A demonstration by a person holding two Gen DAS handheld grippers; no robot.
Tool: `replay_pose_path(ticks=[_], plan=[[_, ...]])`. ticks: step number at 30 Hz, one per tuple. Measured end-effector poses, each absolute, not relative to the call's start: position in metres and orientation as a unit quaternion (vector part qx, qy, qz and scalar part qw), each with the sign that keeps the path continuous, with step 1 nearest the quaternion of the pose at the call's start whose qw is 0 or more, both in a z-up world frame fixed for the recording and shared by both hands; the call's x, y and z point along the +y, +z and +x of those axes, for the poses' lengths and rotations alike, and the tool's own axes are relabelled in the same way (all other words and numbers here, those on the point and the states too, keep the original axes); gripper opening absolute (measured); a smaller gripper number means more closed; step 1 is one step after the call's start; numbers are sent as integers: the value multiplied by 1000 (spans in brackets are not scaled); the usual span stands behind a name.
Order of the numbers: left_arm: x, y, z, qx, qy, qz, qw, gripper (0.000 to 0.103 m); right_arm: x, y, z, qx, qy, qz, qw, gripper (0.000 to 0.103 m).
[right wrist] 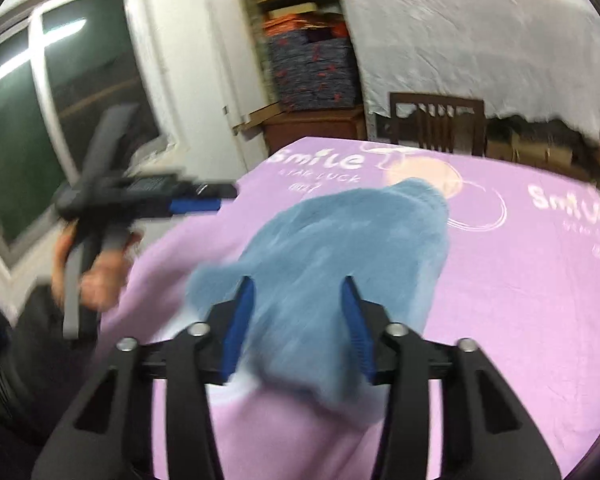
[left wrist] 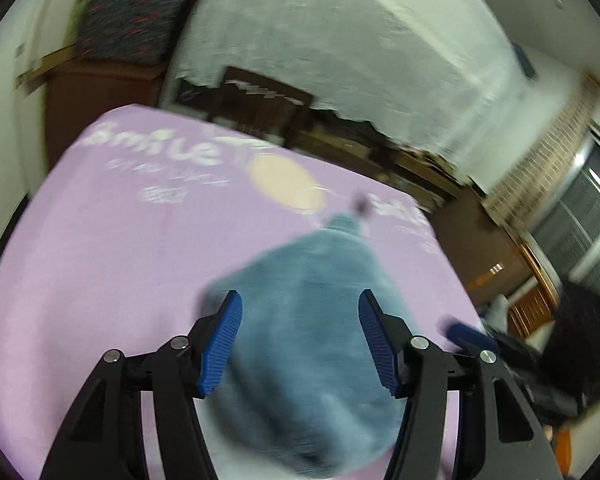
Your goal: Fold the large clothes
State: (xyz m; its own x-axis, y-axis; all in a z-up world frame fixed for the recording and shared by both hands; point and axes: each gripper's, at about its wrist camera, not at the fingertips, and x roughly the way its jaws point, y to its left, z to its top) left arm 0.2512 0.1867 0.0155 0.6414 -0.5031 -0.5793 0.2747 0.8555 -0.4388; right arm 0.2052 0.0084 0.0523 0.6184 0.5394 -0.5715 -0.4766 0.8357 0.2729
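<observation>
A fluffy blue garment [left wrist: 312, 272] lies bunched on the purple printed tablecloth [left wrist: 120, 260], blurred in both views. My left gripper [left wrist: 299, 294] hovers over its near part with the jaws wide apart; nothing is pinched between the blue pads. In the right wrist view the same blue garment [right wrist: 340, 232] stretches away across the cloth [right wrist: 520, 300]. My right gripper [right wrist: 298, 279] stands open above its near end, with the pads not pressing on the fabric. The left gripper [right wrist: 226, 197] shows at the left, held by a hand [right wrist: 100, 276]. A blue finger of the right gripper [left wrist: 466, 334] shows at the right edge.
A dark wooden chair [right wrist: 436, 120] stands behind the table's far edge. White plastic sheeting [left wrist: 340, 40] drapes over shelves with cardboard boxes. A stack of dark patterned mats [right wrist: 312, 72] sits on a brown cabinet. A window [right wrist: 20, 140] is at the left.
</observation>
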Motion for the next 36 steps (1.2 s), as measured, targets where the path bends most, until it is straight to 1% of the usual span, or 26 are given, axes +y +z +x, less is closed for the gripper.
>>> replay_pose_path(ticks=[4, 6, 8, 10, 11, 14, 18, 21, 27, 29, 31, 33, 35, 36], plan=[[158, -5, 262, 392, -228, -145, 879, 60, -1, 49, 256, 359, 285, 119, 881, 36], [153, -26, 267, 420, -223, -144, 868, 60, -4, 35, 276, 384, 295, 159, 861, 36], [154, -44, 268, 437, -218, -141, 861, 60, -4, 20, 275, 398, 296, 176, 850, 35], [154, -51, 265, 435, -218, -133, 864, 61, -4, 8, 275, 406, 302, 180, 844, 30], [155, -53, 262, 432, -220, -131, 865, 61, -4, 2, 274, 408, 303, 181, 842, 26], [158, -63, 263, 431, -223, -135, 864, 62, -7, -16, 282, 421, 311, 189, 831, 24], [155, -66, 258, 420, -219, -123, 872, 62, -13, -30, 287, 419, 318, 198, 827, 15], [151, -67, 258, 414, -212, -113, 878, 62, -16, -36, 287, 419, 320, 199, 826, 12], [153, -63, 252, 425, -205, -123, 873, 62, -19, -34, 283, 425, 313, 209, 823, 13], [160, -57, 247, 427, -203, -134, 871, 61, -25, -28, 278, 428, 312, 221, 819, 13], [171, -53, 242, 429, -207, -157, 865, 61, -34, -17, 267, 420, 311, 225, 822, 16], [180, -53, 236, 433, -200, -175, 861, 61, -38, -10, 258, 413, 315, 225, 825, 28], [184, -57, 231, 440, -198, -182, 857, 61, -39, -5, 244, 409, 315, 212, 830, 32], [185, -61, 229, 446, -199, -184, 853, 61, -38, -5, 237, 408, 311, 202, 834, 32]])
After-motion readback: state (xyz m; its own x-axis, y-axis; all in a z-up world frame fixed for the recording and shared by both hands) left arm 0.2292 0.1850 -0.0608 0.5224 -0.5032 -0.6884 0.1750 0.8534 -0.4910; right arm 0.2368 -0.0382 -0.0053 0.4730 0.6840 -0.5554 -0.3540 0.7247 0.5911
